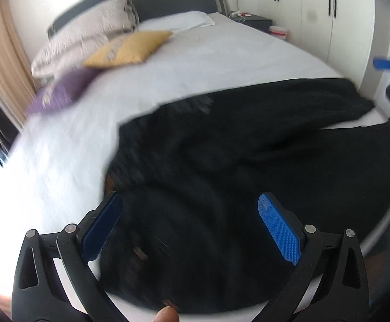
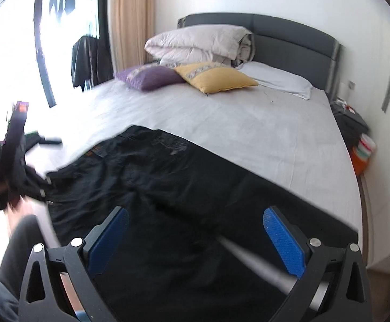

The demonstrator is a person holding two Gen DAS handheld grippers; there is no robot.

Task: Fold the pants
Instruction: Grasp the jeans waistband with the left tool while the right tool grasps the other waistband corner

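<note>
Black pants [image 1: 221,161] lie spread across the near end of the white bed [image 1: 195,61], filling the lower middle of both views. The left gripper [image 1: 191,228] hangs over them with jaws wide apart, gripping nothing. The right gripper [image 2: 195,238] is likewise spread and empty above the cloth. Yellow pillow [image 2: 216,77] and purple pillow [image 2: 149,76] sit near the headboard [image 2: 289,35].

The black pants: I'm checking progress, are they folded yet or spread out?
Spread out: the black pants lie flat across the bed, legs apart, no fold visible.
</note>
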